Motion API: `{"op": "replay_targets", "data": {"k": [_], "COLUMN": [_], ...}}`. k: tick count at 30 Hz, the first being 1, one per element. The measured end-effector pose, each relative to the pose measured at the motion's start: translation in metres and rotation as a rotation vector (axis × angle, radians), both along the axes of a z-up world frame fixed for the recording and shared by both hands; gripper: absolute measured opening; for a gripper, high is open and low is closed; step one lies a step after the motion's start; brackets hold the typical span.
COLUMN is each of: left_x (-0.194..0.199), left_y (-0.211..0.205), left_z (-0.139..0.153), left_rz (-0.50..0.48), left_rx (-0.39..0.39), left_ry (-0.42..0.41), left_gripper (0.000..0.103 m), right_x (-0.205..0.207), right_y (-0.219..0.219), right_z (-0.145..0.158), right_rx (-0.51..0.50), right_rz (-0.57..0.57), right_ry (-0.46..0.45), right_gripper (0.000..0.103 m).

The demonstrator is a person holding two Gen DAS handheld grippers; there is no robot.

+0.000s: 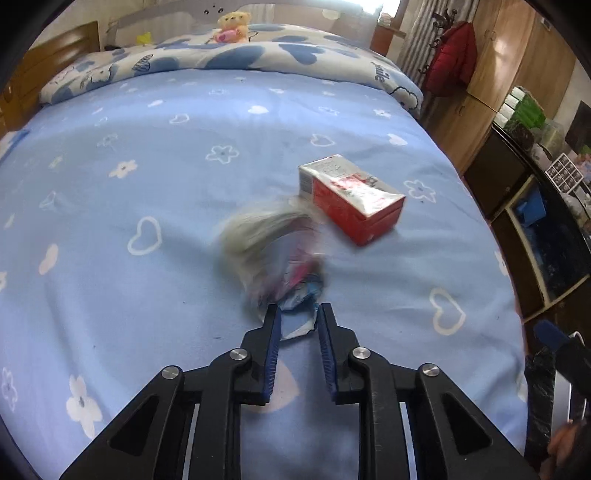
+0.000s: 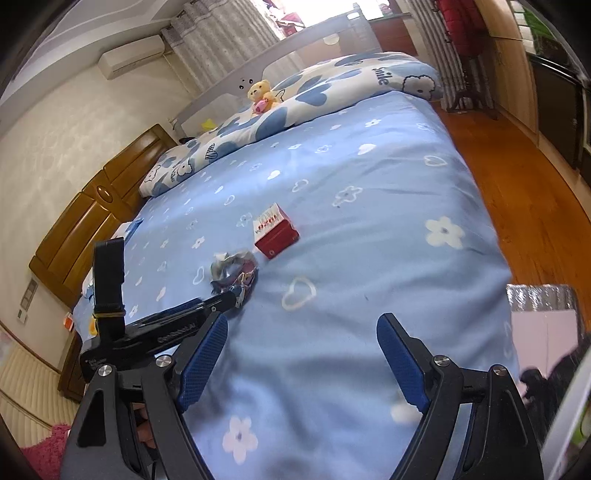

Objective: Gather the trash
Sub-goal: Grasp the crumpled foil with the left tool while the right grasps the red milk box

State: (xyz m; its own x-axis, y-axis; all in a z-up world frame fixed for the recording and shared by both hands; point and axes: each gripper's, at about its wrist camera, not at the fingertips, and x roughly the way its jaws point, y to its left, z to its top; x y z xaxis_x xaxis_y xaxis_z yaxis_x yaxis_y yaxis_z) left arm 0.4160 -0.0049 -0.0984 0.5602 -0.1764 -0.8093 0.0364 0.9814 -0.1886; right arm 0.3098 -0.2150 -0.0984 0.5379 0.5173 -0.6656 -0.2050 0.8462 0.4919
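Observation:
A crumpled snack wrapper (image 1: 275, 251), silver with pink and blue print, lies on the blue bedsheet (image 1: 147, 184), blurred by motion. My left gripper (image 1: 298, 312) has its jaws partly closed on the wrapper's near end. A red and white carton box (image 1: 354, 199) lies just right of and behind the wrapper. In the right wrist view the wrapper (image 2: 232, 271) and the box (image 2: 275, 232) lie mid-bed, with the left gripper (image 2: 236, 293) at the wrapper. My right gripper (image 2: 301, 332) is open and empty over the sheet's near part.
A folded quilt (image 1: 258, 55) with a teddy bear (image 1: 232, 26) lies at the bed's far end. Wooden cabinets (image 1: 517, 74) and a dark shelf (image 1: 535, 221) stand right of the bed. A foil-lined bag (image 2: 543, 306) is at the right edge.

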Motion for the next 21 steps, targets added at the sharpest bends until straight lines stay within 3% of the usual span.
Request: {"op": "replay_targets", "data": {"k": [4,9,13,15,21], "left_x": [-0.009,-0.037,-0.052,-0.054,-0.057], "left_y": [0.018,0.05,0.063,0.068,0.067], "left_z": [0.0,0.004,0.007,0.007,0.007], "left_rz": [0.024,0.062,0.068,0.068,0.066], "left_rx": [-0.01,-0.09,-0.119,-0.13,-0.12], "left_ry": [-0.022,-0.032,-0.031,-0.026,-0.021], "left_gripper": [0.012,0.011,0.008,0.0,0.0], "right_x": [0.022,0.053,0.082,0.094,0.129], "right_y": [0.021,0.049,0.08,0.092,0.127], "right_z": [-0.008,-0.016,-0.02,-0.022,-0.039], "right_rx": [-0.01,-0.032,-0.113,-0.157,-0.293], "right_rz": [0.042,0.096,0.158,0.182,0.238], "right_ry": [-0.01,-0.017,-0.054,-0.064,-0.048], "right_gripper": [0.084,0.084,0.084,0.084,0.082]}}
